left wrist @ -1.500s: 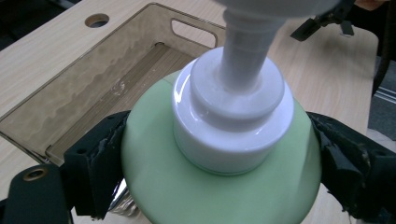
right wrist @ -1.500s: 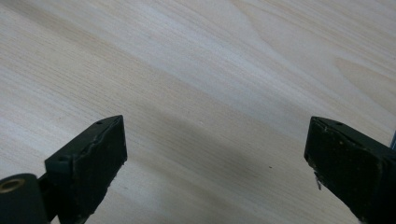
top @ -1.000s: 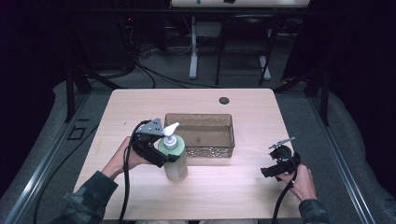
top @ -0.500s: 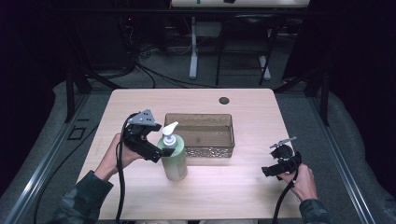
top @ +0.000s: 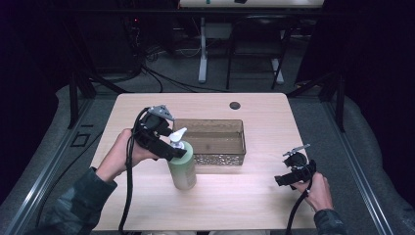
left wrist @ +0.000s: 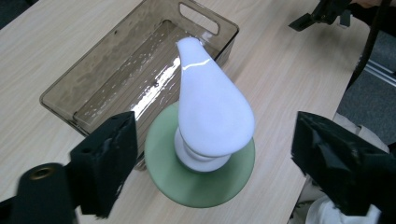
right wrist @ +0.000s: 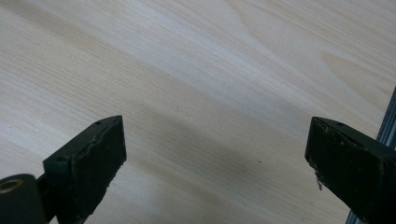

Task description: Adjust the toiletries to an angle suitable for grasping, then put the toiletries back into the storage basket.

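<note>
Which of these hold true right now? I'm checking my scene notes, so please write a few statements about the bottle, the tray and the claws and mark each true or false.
1. The green bottle stands upright on the table. True.
2. The bottle sits inside the brown tray. False: it stands on the table, just outside the tray's near left corner.
3. The left claw is open, its jaws either side of the white pump. True.
4. The right claw holds a cap. False: it is open over bare wood.
5. The tray is empty. True.
</note>
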`<state>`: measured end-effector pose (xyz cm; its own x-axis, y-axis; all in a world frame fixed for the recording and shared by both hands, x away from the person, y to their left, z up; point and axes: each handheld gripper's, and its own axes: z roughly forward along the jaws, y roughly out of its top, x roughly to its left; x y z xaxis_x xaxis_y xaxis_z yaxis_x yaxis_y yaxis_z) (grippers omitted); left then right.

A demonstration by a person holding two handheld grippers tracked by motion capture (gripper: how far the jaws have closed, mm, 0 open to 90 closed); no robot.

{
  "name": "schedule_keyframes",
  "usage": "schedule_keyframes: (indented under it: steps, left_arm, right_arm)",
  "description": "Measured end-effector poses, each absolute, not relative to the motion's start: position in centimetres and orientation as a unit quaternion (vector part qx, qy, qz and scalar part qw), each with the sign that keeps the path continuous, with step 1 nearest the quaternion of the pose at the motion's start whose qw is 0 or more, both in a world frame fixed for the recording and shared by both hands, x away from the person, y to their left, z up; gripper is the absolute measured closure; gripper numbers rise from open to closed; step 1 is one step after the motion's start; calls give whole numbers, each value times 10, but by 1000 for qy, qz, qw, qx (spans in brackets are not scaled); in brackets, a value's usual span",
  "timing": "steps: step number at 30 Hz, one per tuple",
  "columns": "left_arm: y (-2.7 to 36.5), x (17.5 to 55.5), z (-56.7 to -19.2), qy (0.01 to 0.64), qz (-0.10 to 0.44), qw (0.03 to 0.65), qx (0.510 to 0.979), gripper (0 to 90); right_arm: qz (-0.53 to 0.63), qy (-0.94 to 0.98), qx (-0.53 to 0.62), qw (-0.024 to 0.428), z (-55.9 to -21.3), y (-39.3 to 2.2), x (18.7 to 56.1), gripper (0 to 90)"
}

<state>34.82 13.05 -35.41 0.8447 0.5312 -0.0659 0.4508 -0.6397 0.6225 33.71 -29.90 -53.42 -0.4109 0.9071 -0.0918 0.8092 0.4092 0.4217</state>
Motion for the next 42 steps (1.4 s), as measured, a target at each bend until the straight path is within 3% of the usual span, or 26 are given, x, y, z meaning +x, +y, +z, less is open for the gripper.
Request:
schedule_keyframes:
  steps: [11,21,42]
  left_arm:
    - [116,352,-333,256,70,260,928,204]
    - [108,360,-331,244,67,216,943,419]
    - [97,365,-324,239,60,172,954,593]
  right_arm:
    - [155,826,520,153,-535,-299,337,49]
    - [149,828,519,151,-537,-298,338,50]
    - [142,829,520,150,-537,-299,337,53]
